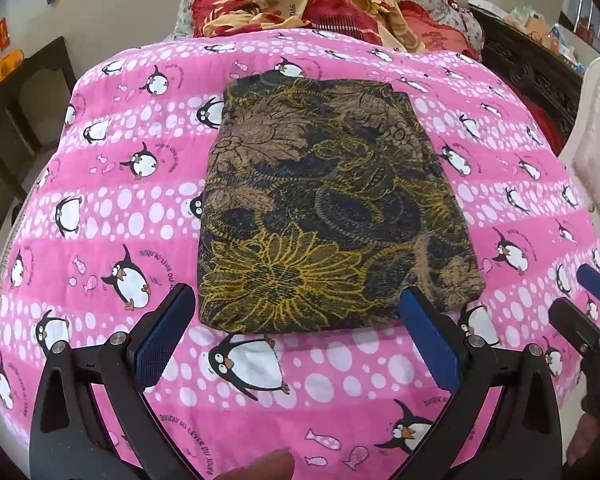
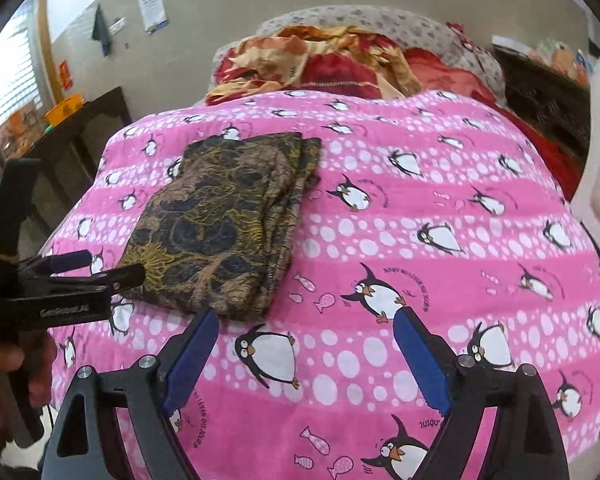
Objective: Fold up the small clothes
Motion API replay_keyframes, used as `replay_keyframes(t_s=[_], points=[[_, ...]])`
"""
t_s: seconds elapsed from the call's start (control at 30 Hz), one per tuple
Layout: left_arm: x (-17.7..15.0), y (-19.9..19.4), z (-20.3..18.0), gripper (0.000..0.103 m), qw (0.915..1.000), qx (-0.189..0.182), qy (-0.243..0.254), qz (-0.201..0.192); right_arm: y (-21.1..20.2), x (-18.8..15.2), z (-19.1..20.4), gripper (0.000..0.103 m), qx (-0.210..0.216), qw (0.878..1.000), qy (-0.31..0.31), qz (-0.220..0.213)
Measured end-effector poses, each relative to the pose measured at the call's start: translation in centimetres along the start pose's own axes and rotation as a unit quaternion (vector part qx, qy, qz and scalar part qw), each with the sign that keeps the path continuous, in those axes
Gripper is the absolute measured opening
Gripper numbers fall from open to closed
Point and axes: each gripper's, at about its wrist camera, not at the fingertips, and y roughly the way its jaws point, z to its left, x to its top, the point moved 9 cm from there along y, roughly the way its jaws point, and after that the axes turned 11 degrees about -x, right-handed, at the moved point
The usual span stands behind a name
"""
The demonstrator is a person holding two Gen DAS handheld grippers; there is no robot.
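Observation:
A dark garment with a brown and yellow flower print (image 1: 324,208) lies folded into a neat rectangle on the pink penguin quilt (image 1: 100,208). My left gripper (image 1: 296,300) is open and empty, its blue pads at either side of the garment's near edge, just short of it. In the right wrist view the folded garment (image 2: 224,220) lies to the left, stacked layers showing along its right side. My right gripper (image 2: 304,320) is open and empty over the quilt (image 2: 440,200), near the garment's near right corner. The left gripper (image 2: 76,272) shows there at the left edge.
A heap of red and yellow bedding (image 1: 300,0) lies at the bed's far end. Dark wooden furniture (image 1: 24,108) stands left of the bed, a dark cabinet (image 1: 536,72) and a white padded piece (image 1: 596,148) to the right. The right gripper's tip (image 1: 592,284) shows at the right edge.

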Motion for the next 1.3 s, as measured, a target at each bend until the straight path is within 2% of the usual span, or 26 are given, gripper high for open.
replay_keyframes(t_s=[0.23, 0.37, 0.5, 0.7, 0.9, 1.0, 1.13, 1.3], points=[[-0.2, 0.2, 0.0, 0.102, 1.0, -0.002, -0.001, 0.008, 0.2, -0.1, 0.2, 0.087, -0.002, 1.0, -0.011, 0.007], [-0.2, -0.2, 0.1, 0.102, 0.9999, -0.01, -0.011, 0.003, 0.7, 0.4, 0.6, 0.087, -0.039, 0.999, -0.018, 0.023], [0.0, -0.4, 1.3, 0.102, 0.9997, -0.005, -0.025, -0.001, 0.4, 1.6, 1.4, 0.087, -0.044, 0.999, -0.015, 0.015], [-0.1, -0.3, 2.5, 0.102, 0.9993, 0.007, -0.037, 0.003, 0.2, 2.9, 1.1, 0.087, -0.095, 0.995, -0.007, 0.006], [-0.2, 0.0, 2.1, 0.102, 0.9995, 0.006, -0.032, 0.005, 0.9, 2.3, -0.6, 0.087, -0.158, 0.987, -0.007, 0.034], [-0.3, 0.2, 1.7, 0.102, 0.9996, 0.005, -0.027, 0.009, 1.5, 1.6, -1.2, 0.087, -0.162, 0.985, -0.003, 0.056], [-0.4, 0.6, 1.4, 0.102, 0.9996, 0.002, -0.024, 0.015, 2.2, 1.0, -1.2, 0.087, -0.134, 0.987, 0.011, 0.083], [-0.5, 0.8, 1.5, 0.102, 0.9995, 0.003, -0.026, 0.018, 2.2, 1.6, -0.1, 0.087, -0.125, 0.989, -0.001, 0.077]])
